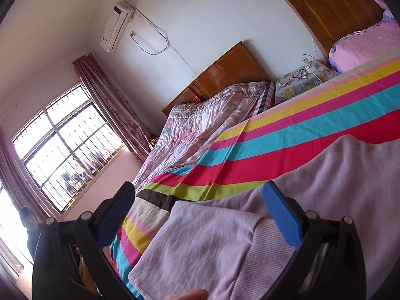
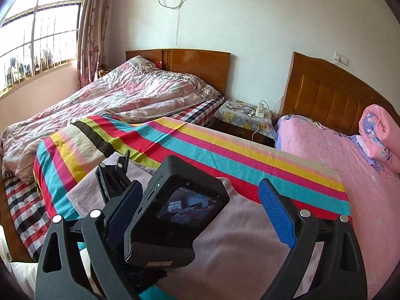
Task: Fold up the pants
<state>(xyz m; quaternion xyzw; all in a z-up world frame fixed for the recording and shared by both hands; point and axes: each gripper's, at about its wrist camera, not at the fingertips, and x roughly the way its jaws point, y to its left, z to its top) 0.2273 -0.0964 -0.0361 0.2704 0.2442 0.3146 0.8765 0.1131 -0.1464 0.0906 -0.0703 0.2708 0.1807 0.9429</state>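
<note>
Pants (image 1: 325, 187), pale lilac, lie spread on the striped sheet (image 1: 287, 135) directly under your two grippers, one end folded over into a double layer with a ribbed band (image 1: 272, 257) showing at the near edge. Your left gripper (image 1: 197, 197) hangs just above that fold, its fingers spread wide and holding nothing; the blue pad (image 1: 282, 217) sits over the cloth, the dark one (image 1: 117, 212) out past the sheet's edge. Whether either pad touches the fabric cannot be told. A fingertip (image 1: 190, 295) shows at the bottom of the left view.

Your right gripper (image 2: 200, 197) is likewise wide apart and empty, hovering over the same pants (image 2: 250, 237). Between its fingers you see the left gripper's camera (image 2: 175, 215) (screen lit) and, beyond it, the left tool's fingers (image 2: 115, 175) above the garment's far corner.

Past the lilac cloth the sheet runs in red, turquoise, yellow and pink bands. Beyond it stands a second bed under a rumpled floral quilt (image 2: 112, 100), with a wooden headboard (image 2: 200, 67). A nightstand (image 2: 245, 115) holding a power strip sits between the beds, and a pink bedspread (image 2: 337, 155) with a rolled quilt (image 2: 380, 137) lies to the right. Farthest off: a barred window (image 1: 65, 145), a curtain (image 1: 110, 105), a wall air conditioner (image 1: 116, 26), and a person (image 1: 31, 227) low by the window.
</note>
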